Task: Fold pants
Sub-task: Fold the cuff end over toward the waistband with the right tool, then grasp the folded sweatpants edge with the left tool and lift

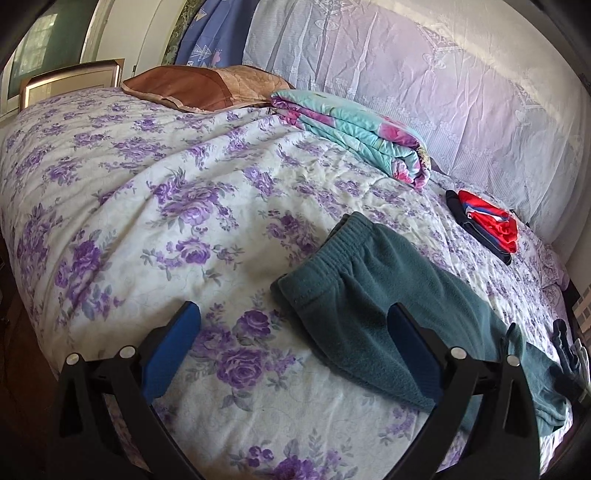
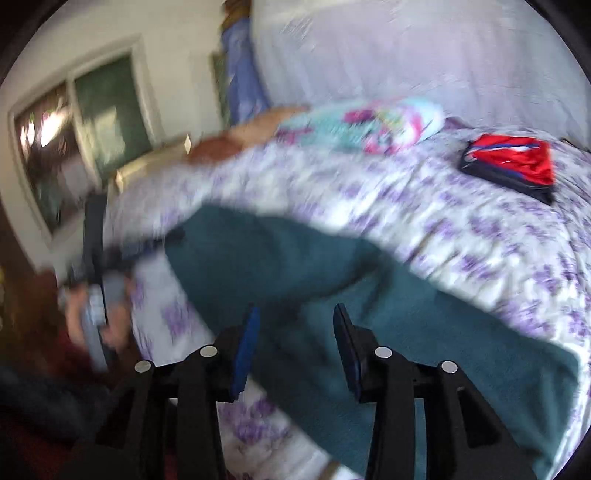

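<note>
Mostly blurred right view, teal pants [image 1: 373, 306] cut off low

A bed [image 1: 110, 192] fills the room, covered by a cream quilted bedspread printed with purple roses [image 1: 207, 206]. Near its far side lie a flat brown satin pillow [image 1: 199, 86], a folded turquoise quilt with pink flowers [image 1: 354, 136] just beside it, and, further along and well apart, a small folded stack of red and navy clothes [image 1: 487, 221]. A pale lilac lace-patterned cloth [image 1: 424, 74] hangs behind the bed next to a blue curtain [image 1: 207, 33], and a white-framed window [image 2: 88, 122] shows in the blurred right wrist view.
</note>
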`<state>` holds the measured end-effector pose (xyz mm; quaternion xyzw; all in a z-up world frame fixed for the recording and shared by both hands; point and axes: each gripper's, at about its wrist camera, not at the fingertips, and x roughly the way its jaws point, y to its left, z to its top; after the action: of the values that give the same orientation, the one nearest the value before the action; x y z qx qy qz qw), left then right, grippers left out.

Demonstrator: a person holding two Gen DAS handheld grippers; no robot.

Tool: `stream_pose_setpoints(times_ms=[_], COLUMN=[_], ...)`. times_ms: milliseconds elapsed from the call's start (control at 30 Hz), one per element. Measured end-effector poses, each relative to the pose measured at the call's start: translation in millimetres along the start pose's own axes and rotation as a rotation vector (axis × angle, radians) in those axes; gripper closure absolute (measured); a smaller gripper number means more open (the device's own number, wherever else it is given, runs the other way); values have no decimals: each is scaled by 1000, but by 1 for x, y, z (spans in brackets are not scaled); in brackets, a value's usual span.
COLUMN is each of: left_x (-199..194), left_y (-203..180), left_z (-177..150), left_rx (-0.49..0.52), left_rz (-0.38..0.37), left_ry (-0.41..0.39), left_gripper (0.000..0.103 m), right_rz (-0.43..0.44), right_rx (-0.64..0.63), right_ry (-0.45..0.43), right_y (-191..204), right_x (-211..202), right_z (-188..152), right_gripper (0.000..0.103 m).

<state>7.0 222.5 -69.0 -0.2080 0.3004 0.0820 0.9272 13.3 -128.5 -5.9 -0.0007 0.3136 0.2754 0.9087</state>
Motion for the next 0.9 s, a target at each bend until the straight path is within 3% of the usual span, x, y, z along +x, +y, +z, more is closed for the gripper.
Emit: stream_pose_setpoints(times_ms=[100, 233, 333, 433, 500, 600, 767, 900], left_x=[0, 0, -1, -4, -6, -7, -2, 2], left_y=[0, 1, 6, 12, 17, 26, 43, 49], left_z=[0, 1, 4, 8, 10, 14, 22, 27], left_rx=[4, 6, -17, -56, -101, -175, -301, -378], left_rz=[5, 1, -32, -73, -114, -186, -295, -391], left_ry=[1, 13, 34, 62, 80, 113, 176, 223], left_gripper=[4, 4, 4, 5, 5, 5, 5, 6], right_rz=[-168, -142, -155, -157, -169, -161, -73, -68], right_rx=[-25, -17, -30, -34, -64, -43, 81, 129], right_ry=[17, 218, 167, 45, 51, 189, 59, 62], right_y=[-13, -17, -11, -8, -8, -18, -38, -49], right_x=[16, 63, 54, 31, 32, 58, 30, 30], right_z=[6, -21, -22, -11, -11, -28, -22, -27], right_gripper=[55, 51, 50, 48, 31, 27, 27, 27])
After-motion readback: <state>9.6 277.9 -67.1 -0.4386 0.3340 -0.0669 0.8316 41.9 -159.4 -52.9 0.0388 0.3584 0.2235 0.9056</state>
